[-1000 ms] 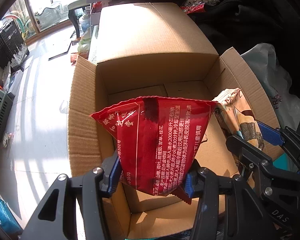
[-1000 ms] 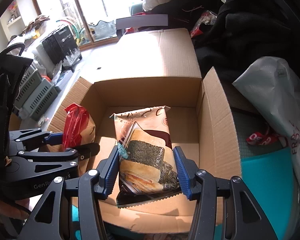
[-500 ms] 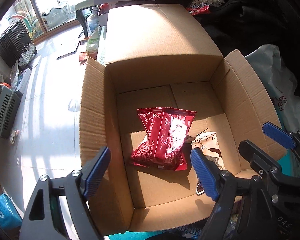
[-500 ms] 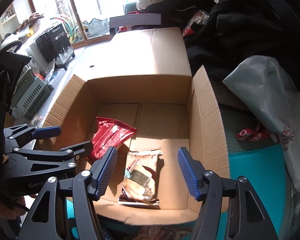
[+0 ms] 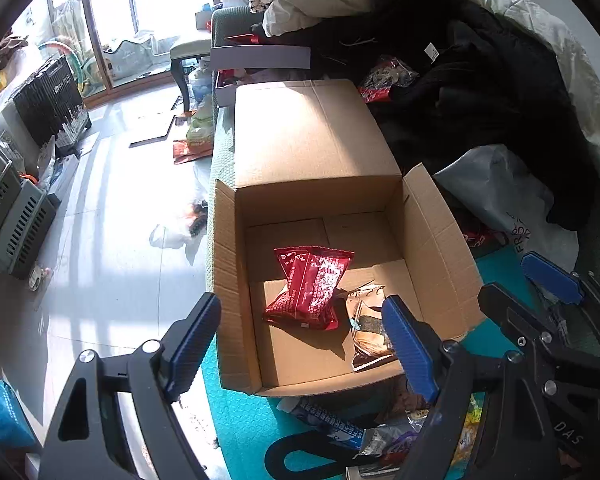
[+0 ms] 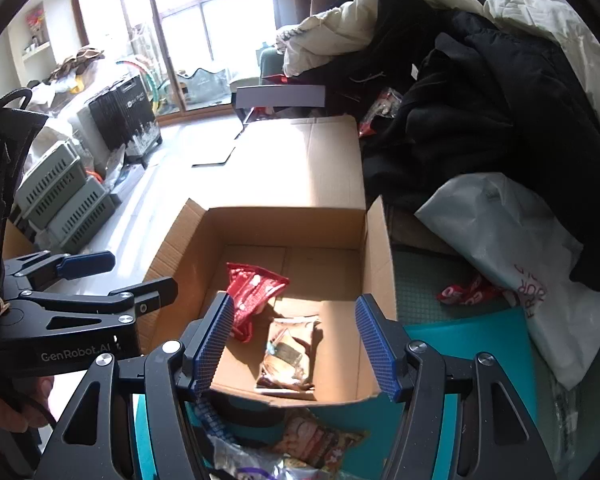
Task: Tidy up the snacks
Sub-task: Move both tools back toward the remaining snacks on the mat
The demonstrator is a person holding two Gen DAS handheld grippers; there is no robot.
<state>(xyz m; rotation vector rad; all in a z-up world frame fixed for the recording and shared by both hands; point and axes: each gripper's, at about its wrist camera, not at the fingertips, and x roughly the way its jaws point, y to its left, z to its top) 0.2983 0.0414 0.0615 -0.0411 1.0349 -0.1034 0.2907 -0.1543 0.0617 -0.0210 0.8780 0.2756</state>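
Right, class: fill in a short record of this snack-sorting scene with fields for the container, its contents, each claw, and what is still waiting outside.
container: cardboard box, flaps open, on a teal mat
contents: red snack packet and brown seaweed snack packet, lying on the box floor, red one to the left
left claw: open, nothing between the pads, above the box
right claw: open, nothing between the pads, above the box
waiting outside: loose snack packets on the mat at the near side of the box

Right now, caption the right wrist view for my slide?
Open right gripper above an open cardboard box holding a red foil snack pouch and brown seaweed-cracker packet.
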